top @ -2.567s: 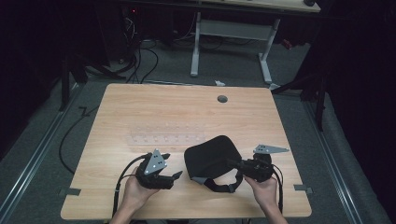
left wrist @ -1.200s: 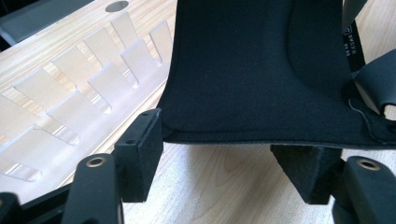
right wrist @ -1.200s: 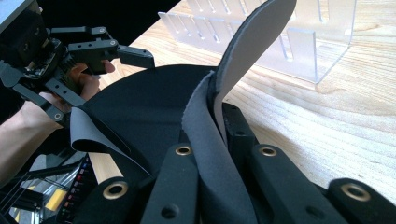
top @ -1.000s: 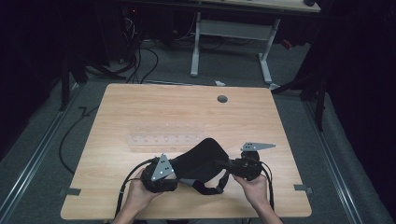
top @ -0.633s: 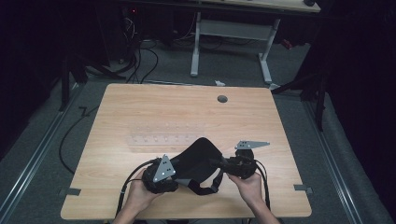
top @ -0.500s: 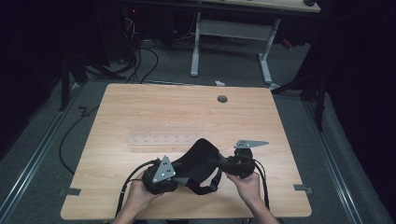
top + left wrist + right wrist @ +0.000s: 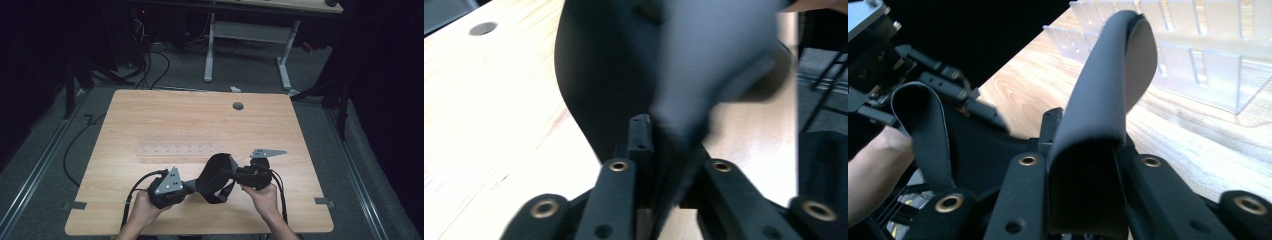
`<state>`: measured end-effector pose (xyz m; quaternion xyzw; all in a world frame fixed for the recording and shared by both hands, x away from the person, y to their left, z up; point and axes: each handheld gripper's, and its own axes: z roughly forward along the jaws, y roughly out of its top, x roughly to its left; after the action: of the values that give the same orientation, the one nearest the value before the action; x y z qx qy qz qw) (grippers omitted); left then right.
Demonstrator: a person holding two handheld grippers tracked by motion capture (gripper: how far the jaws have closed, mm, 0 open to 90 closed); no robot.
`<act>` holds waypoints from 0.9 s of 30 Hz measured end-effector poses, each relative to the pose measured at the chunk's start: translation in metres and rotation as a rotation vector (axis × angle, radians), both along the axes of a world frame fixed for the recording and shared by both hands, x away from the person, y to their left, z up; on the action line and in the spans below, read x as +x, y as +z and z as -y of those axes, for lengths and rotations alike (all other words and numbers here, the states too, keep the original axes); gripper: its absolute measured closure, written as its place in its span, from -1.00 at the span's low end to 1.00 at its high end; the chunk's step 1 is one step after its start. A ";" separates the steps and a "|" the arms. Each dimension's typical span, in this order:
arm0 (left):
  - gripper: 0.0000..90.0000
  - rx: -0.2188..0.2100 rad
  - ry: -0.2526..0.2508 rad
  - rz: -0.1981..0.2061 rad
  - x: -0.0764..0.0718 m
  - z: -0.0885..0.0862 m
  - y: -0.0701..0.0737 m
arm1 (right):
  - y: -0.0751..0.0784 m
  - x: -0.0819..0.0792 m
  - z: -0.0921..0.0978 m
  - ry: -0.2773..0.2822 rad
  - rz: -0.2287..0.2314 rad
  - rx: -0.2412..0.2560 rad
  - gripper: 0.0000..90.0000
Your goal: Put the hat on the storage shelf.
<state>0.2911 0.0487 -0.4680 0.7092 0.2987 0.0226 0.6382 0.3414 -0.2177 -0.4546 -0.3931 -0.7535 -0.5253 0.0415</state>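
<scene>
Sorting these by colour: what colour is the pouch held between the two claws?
Plain black, no pattern. The pouch shows best in the high view.

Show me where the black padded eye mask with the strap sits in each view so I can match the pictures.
High view: the black padded eye mask is at the near middle of the table, between the two grippers.
Left gripper view: its dark body rises from between the jaws, blurred at the right.
Right gripper view: its folded edge stands up from between the jaws.
Shared landmark: the light wooden tabletop.
</scene>
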 end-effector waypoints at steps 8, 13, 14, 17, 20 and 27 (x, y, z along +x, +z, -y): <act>0.92 0.003 -0.025 -0.037 0.000 0.003 0.000 | -0.003 0.002 0.007 -0.060 0.016 -0.005 0.40; 0.92 -0.013 -0.001 -0.065 0.003 -0.002 0.000 | -0.005 -0.002 0.019 -0.094 0.057 0.021 0.21; 0.92 -0.025 0.007 -0.074 0.004 -0.003 0.000 | -0.006 -0.003 0.023 -0.104 0.066 0.017 0.19; 0.92 -0.051 0.022 -0.082 0.007 -0.009 0.002 | -0.011 -0.005 0.033 -0.131 0.066 0.013 0.15; 0.92 -0.071 0.035 -0.087 0.008 -0.013 0.004 | -0.019 -0.007 0.041 -0.167 0.080 -0.052 0.12; 0.92 -0.124 0.088 -0.122 0.013 -0.020 0.010 | -0.044 -0.003 0.052 -0.262 0.093 -0.237 0.13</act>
<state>0.3046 0.0686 -0.4576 0.6546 0.3687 -0.0113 0.6598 0.3384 -0.2699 -0.4986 -0.4651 -0.7538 -0.4512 -0.1089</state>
